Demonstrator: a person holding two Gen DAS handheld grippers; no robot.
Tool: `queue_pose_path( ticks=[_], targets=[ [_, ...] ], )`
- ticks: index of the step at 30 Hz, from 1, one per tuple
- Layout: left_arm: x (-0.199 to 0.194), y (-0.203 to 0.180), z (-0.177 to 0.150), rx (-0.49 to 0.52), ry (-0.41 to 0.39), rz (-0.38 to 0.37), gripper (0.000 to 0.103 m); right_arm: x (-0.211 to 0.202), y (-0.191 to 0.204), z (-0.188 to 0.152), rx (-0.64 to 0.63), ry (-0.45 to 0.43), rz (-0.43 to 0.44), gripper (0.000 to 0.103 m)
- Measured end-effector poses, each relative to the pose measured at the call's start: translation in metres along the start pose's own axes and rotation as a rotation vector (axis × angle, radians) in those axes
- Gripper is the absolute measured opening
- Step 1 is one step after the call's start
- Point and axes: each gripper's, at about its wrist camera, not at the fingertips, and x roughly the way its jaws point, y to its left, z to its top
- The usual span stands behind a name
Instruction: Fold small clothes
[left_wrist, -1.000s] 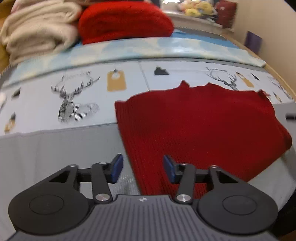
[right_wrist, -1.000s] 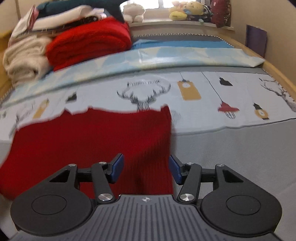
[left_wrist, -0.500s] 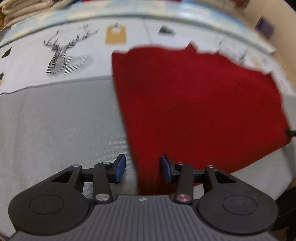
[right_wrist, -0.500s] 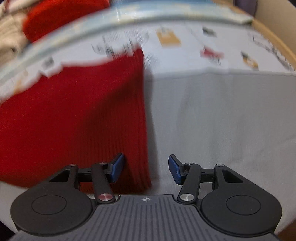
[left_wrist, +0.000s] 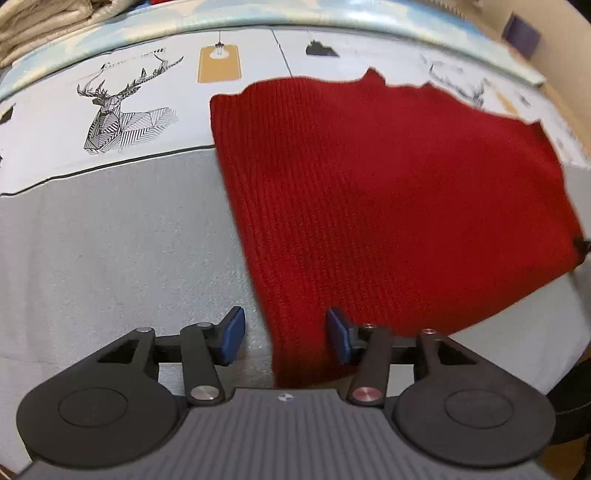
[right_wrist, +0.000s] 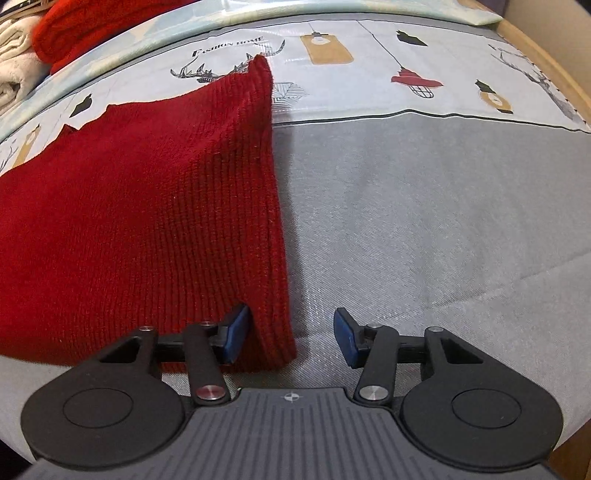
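Note:
A red knitted garment (left_wrist: 388, 192) lies flat on the grey bed cover (left_wrist: 110, 240). My left gripper (left_wrist: 286, 334) points steeply down over its near left corner. Its jaws are opening, the corner lies between them, and the blue pads (left_wrist: 232, 332) do not press the knit. In the right wrist view the same garment (right_wrist: 147, 206) fills the left side. My right gripper (right_wrist: 291, 334) straddles its near right corner. Those jaws are closing; the left pad (right_wrist: 236, 332) sits against the cloth, the right pad stands apart over the cover.
A printed sheet with deer and lamps (left_wrist: 122, 110) runs across the far side. Folded cream blankets (left_wrist: 44, 22) and a folded red knit (right_wrist: 92, 22) are stacked at the back left. A wooden bed edge (right_wrist: 554, 74) curves along the right.
Both grippers tipped downward and sank toward the garment's near corners, so the far piles slid out of view. The left jaws stand a little wider than half a second ago.

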Motion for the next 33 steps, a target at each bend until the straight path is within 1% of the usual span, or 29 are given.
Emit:
queue_pose_path(
  ticks=[3, 5, 7, 10, 13, 14, 18, 21, 25, 32, 33],
  targets=[
    [-0.004, 0.003, 0.002, -0.017, -0.028, -0.005, 0.056, -0.007, 0.0, 0.0, -0.002, -0.035, 0.008, 0.052],
    [-0.009, 0.005, 0.003, -0.033, -0.058, -0.013, 0.056, -0.016, -0.001, -0.001, -0.001, -0.079, 0.001, 0.052],
    [-0.011, 0.006, 0.005, -0.045, -0.07, -0.023, 0.056, -0.021, -0.006, 0.001, 0.014, -0.112, 0.0, 0.055],
    [-0.008, 0.005, 0.006, -0.038, -0.052, -0.014, 0.056, -0.02, -0.012, 0.001, 0.038, -0.109, 0.004, 0.057],
    [-0.001, 0.002, 0.004, -0.013, -0.007, 0.015, 0.059, -0.011, -0.012, -0.001, 0.032, -0.065, -0.029, 0.06],
    [-0.001, 0.001, 0.003, -0.006, -0.009, 0.02, 0.059, -0.01, -0.012, -0.001, 0.029, -0.062, -0.036, 0.06],
    [-0.006, 0.006, 0.004, -0.029, -0.044, 0.022, 0.06, -0.017, -0.008, 0.0, 0.024, -0.107, -0.046, 0.06],
    [-0.009, 0.012, 0.005, -0.061, -0.065, 0.033, 0.061, -0.025, -0.013, 0.002, 0.049, -0.163, -0.066, 0.06],
    [-0.013, 0.016, 0.008, -0.092, -0.086, 0.046, 0.062, -0.032, -0.021, 0.004, 0.09, -0.211, -0.092, 0.061],
    [-0.015, 0.018, 0.011, -0.114, -0.099, 0.064, 0.063, -0.034, -0.021, 0.003, 0.088, -0.228, -0.095, 0.062],
    [-0.015, 0.018, 0.011, -0.117, -0.101, 0.067, 0.064, -0.035, -0.021, 0.003, 0.086, -0.233, -0.094, 0.062]
  ],
)
